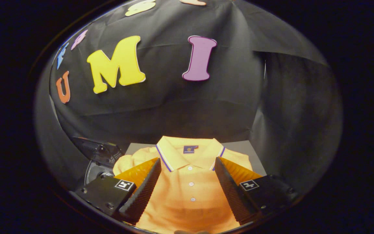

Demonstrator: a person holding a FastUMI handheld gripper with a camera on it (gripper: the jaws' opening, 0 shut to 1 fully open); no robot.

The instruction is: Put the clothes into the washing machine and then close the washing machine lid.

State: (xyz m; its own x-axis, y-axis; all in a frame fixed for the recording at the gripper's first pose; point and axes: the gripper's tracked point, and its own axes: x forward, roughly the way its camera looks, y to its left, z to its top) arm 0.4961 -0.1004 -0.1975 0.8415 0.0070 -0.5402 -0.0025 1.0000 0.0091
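Booth wall of black cloth stood well beyond the tool. Grey surface (pixel 239 146) carried an orange polo shirt (pixel 187 191), laid flat, collar (pixel 187 152) on the far side, button placket running straight away from the tool. To the left of the shirt, beyond the left finger, sat a dark round part (pixel 97 159), possibly the washing machine; not certain. Tool (pixel 187 165) spread wide, fingers apart, gripping nothing, one on each side of the placket. Shirt lay directly ahead and below, long axis in line with the tool's forward direction; judged a straight descent would meet the chest fabric.
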